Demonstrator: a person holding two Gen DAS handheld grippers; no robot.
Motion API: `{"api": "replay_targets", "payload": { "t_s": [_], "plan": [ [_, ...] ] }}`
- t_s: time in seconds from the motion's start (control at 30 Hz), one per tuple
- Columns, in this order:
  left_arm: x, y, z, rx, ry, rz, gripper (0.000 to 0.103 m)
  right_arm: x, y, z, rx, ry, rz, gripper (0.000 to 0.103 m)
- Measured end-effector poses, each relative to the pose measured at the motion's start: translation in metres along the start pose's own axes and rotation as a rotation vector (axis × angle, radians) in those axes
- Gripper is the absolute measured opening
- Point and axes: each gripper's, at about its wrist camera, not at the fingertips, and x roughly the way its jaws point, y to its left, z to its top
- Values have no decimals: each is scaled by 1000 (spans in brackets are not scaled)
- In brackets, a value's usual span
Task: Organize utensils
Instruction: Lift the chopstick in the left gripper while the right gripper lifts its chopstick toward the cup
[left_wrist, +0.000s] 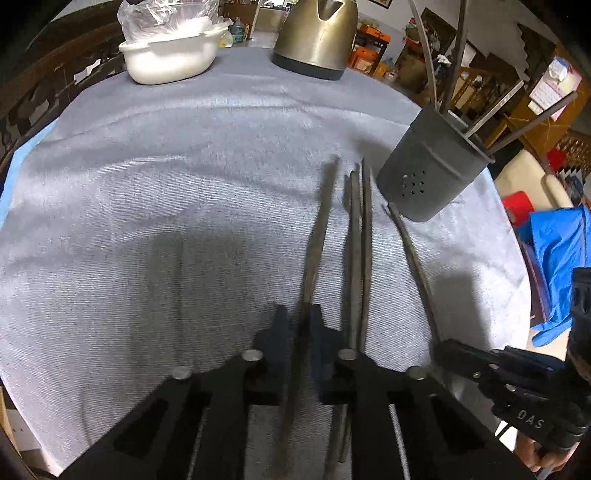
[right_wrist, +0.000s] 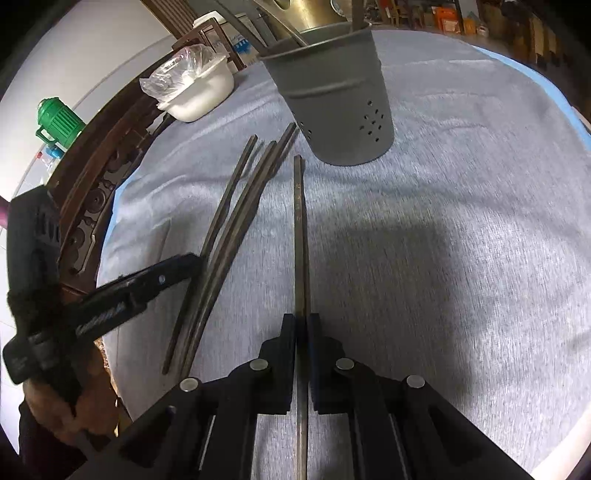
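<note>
Several dark chopsticks lie on a grey-blue cloth (left_wrist: 147, 184) beside a grey perforated utensil holder (left_wrist: 432, 170), which has several utensils standing in it. My left gripper (left_wrist: 298, 314) is shut on one chopstick (left_wrist: 321, 225) that points toward the holder. Two more chopsticks (left_wrist: 358, 251) lie just right of it. My right gripper (right_wrist: 301, 321) is shut on another chopstick (right_wrist: 299, 229), whose tip lies near the holder's base (right_wrist: 343, 110). The right gripper shows at the left wrist view's right edge (left_wrist: 443, 347), the left gripper at the right wrist view's left (right_wrist: 192, 262).
A white bowl with a plastic bag (left_wrist: 170, 51) and a brass-coloured kettle (left_wrist: 317, 37) stand at the table's far side. A carved wooden chair back (right_wrist: 96, 184) runs along the table's edge. A green jug (right_wrist: 59, 118) stands beyond it.
</note>
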Motion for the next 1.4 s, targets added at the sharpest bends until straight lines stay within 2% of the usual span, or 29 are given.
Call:
{"api": "replay_targets", "payload": {
  "t_s": [0.13,0.47,0.6,0.7,0.8,0.93,1.03,1.1,1.4],
  "plan": [
    [-3,3,-3,-7,-2,-6,7,0,2,-1,-3,-3,-9,8],
    [-24,29,-39,-156,36,-36,6,-2,7,-10,-15,26,3,8],
    [-26,33,-42,-168,70,-51,6,-3,8,-8,-31,50,-6,9],
    [-30,38,-33,-150,61,-24,7,-5,5,3,-13,54,-10,11],
    [-32,41,-15,-136,41,-30,9,-11,5,23,-1,13,0,24],
    [-24,40,10,-108,49,-42,10,-14,6,48,1,-47,2,52],
    [-14,38,27,-96,66,-44,11,-8,14,62,-41,-70,-36,50],
    [-8,37,37,-83,80,-42,12,2,18,70,-65,-50,-81,40],
    [15,33,62,-58,128,-33,12,32,23,85,-73,27,-165,30]
  ]
}}
